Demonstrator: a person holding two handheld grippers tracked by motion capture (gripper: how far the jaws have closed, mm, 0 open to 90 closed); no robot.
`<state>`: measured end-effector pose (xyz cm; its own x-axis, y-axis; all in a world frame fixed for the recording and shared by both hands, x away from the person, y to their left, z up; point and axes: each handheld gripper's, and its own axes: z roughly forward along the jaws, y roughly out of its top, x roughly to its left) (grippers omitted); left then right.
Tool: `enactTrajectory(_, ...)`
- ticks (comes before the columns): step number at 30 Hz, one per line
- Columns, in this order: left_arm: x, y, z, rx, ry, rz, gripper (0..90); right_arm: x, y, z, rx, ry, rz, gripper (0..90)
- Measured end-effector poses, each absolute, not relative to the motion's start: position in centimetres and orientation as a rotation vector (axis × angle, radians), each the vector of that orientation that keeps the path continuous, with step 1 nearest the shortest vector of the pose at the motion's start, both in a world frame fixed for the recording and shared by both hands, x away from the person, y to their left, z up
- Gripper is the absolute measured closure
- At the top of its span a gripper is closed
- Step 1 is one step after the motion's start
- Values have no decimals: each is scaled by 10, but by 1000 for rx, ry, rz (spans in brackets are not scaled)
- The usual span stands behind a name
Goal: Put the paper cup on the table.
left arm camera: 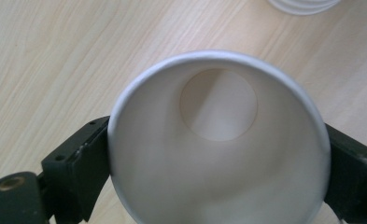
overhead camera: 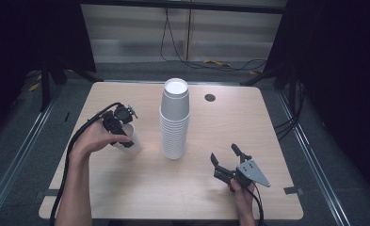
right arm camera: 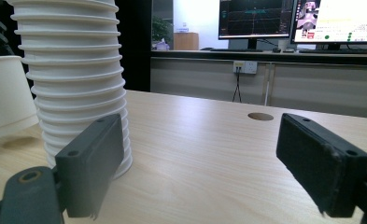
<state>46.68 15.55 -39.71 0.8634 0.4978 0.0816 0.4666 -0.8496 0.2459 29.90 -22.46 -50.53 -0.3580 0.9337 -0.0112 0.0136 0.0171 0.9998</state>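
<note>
A tall stack of white paper cups [overhead camera: 175, 122] stands upside down near the middle of the wooden table [overhead camera: 149, 188]. Left of it, my left gripper [overhead camera: 125, 135] is shut on a single white paper cup [overhead camera: 132, 142], which is held tilted. In the left gripper view the black jaws press both sides of the single cup [left arm camera: 218, 140] just below its rim, and I look into its empty inside. My right gripper [overhead camera: 224, 154] is open, low over the table to the right of the stack. The stack [right arm camera: 74, 79] rises just beyond its left jaw, with nothing between the jaws.
A round cable hole [overhead camera: 210, 97] lies in the table behind and to the right of the stack. Bare tabletop stretches along the front edge between my hands. Beyond the far edge are a low cabinet, cables and lit monitors [right arm camera: 284, 18].
</note>
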Motion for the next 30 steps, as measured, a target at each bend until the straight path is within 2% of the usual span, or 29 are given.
enactTrajectory(7,472,148,-407,2854,714,237,87,299,-225,-505,1015,1491,1453,149)
enactTrajectory(24,473,155,-423,2648,672,290,56,299,-225,-505,1011,1496,1457,149)
enactTrajectory(30,472,161,-432,2594,707,318,52,299,-225,-505,1012,1495,1456,150)
